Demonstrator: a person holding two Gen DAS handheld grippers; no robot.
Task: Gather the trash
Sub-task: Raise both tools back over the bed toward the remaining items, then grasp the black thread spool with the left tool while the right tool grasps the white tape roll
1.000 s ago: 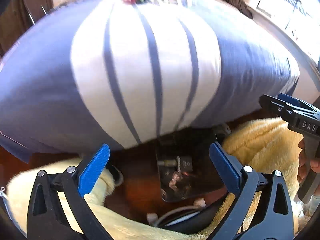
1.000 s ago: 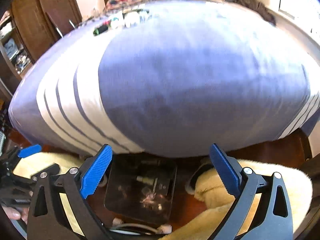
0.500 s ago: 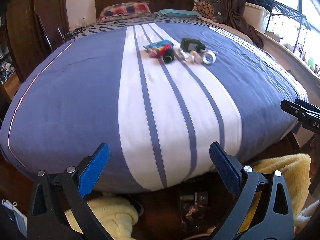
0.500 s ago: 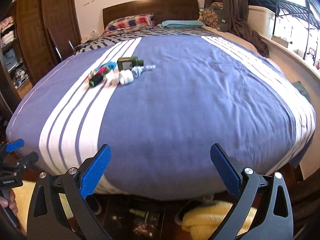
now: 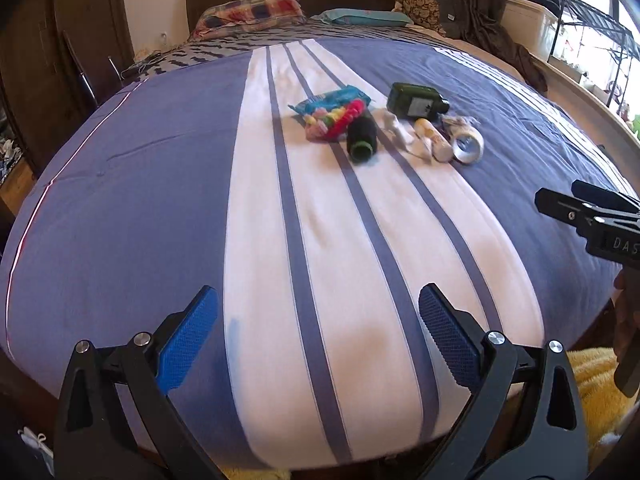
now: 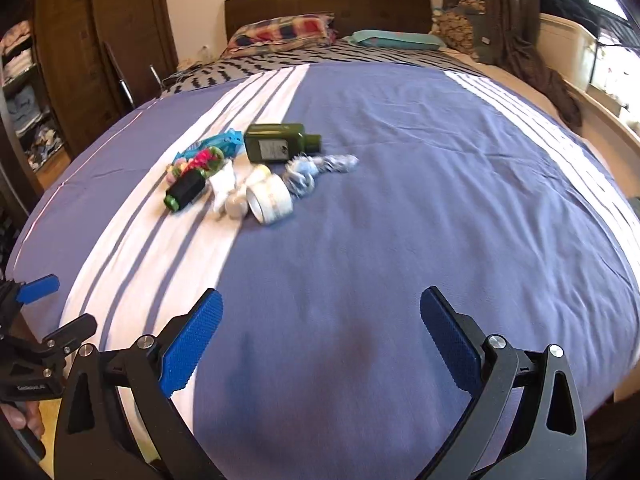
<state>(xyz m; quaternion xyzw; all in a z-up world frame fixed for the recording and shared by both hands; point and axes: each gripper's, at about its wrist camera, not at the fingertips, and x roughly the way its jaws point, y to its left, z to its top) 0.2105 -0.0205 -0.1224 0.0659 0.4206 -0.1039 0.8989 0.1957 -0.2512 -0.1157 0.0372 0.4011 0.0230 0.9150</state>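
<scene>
Both tongs spread wide w/ nothing between them: left tongs (image 5: pixel 318 320), right tongs (image 6: pixel 320 320), at frame bottom over bed (image 5: pixel 120 208). Trash pile (image 5: pixel 384 124) sits upper centre, incl green bottle (image 6: pixel 280 142) & tape roll (image 6: pixel 270 199)

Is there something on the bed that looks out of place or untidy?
Yes. A small heap of litter lies on the bedspread: a green bottle on its side, a black spool tipped over, a blue wrapper, a tape roll. Nothing looks spilled.
</scene>
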